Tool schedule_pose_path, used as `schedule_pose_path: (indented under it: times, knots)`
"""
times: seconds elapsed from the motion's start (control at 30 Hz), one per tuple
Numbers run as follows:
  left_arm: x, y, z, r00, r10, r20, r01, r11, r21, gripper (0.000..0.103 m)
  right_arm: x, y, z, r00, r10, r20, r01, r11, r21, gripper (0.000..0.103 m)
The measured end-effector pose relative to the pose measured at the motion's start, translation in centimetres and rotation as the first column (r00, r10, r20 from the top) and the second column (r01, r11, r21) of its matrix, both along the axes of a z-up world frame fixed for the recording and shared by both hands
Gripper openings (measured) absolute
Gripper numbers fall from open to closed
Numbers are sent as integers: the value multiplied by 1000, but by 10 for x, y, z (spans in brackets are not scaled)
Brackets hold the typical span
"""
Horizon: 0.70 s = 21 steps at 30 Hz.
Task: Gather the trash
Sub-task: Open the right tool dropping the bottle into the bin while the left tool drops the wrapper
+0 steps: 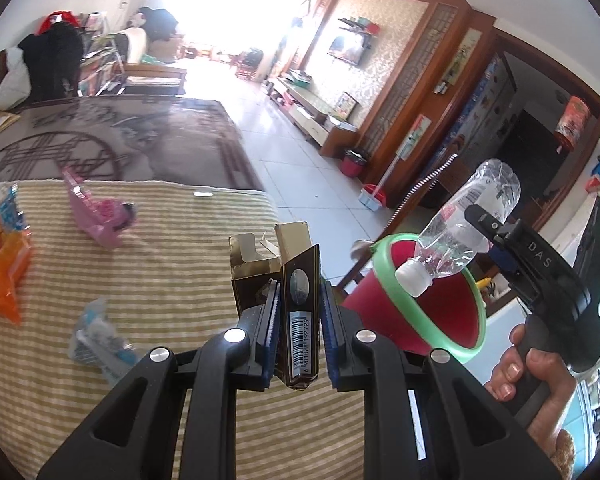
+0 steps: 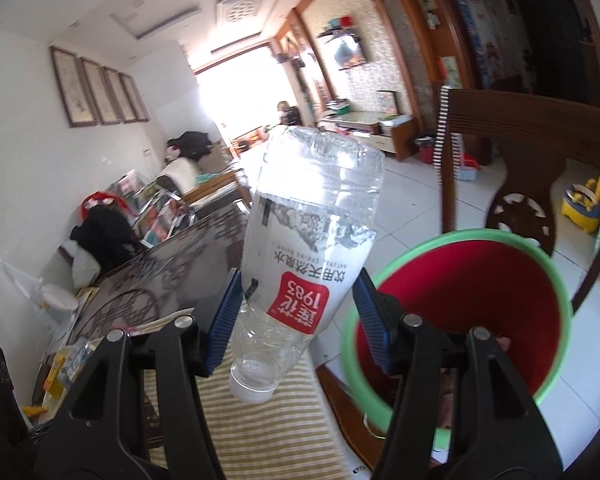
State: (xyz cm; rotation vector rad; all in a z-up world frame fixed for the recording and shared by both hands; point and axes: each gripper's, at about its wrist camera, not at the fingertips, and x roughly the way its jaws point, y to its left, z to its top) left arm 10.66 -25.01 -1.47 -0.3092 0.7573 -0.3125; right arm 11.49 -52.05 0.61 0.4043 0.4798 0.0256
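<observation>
Left gripper [image 1: 300, 312]: jaws squeezed tight on a dark, flattened cigarette box [image 1: 298, 312], barcode side up, torn flaps sticking up at the far end.
Right gripper [image 2: 298, 312]: blue pads clamped on both sides of a clear plastic water bottle [image 2: 308, 232], red label upside down, white cap pointing down toward the camera.
Right gripper from the left camera [image 1: 490, 226]: it grips the bottle [image 1: 460, 228] near its base; the capped neck tips down over the bin's mouth.
Hand [image 1: 528, 364]: fingers wrapped round the right tool's black handle.
Bin [image 2: 556, 280]: red bucket with a green rim, standing beside the table edge, just right of the bottle; in the left view its rim [image 1: 416, 308] sits just right of the cigarette box.
Table: striped yellow-and-white cloth [image 1: 160, 256] covers the near end.
Trash on the cloth: pink wrapper [image 1: 100, 212], orange packet [image 1: 4, 276] at the left edge, crumpled blue-and-white wrapper [image 1: 96, 336] nearer the camera.
Chair [image 2: 520, 144]: dark carved wood, behind the bin.
</observation>
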Motion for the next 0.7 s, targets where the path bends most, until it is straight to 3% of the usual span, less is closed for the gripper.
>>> schedule_pose_path:
  times: [0.2,0.57,0.63,0.7]
  knots:
    - [11,-20,4,999,-54,4,54,998,-18,17,-4,-31,-3,995,-99,-17,99,995,-9,55]
    - [25,-74,5,984,-177,15,177,984,-22,17,0,-42,-9,967,-244,-77,230,959,-164,55]
    - [26,-82,4,980,-197,17,197,980,-17,17,-1,-44,-10,960,-269,-82,251,951,-181,58]
    - [30,-87,3,977,-212,15,212,977,-15,17,-2,-46,-9,952,-295,-78,276,942,-190,69]
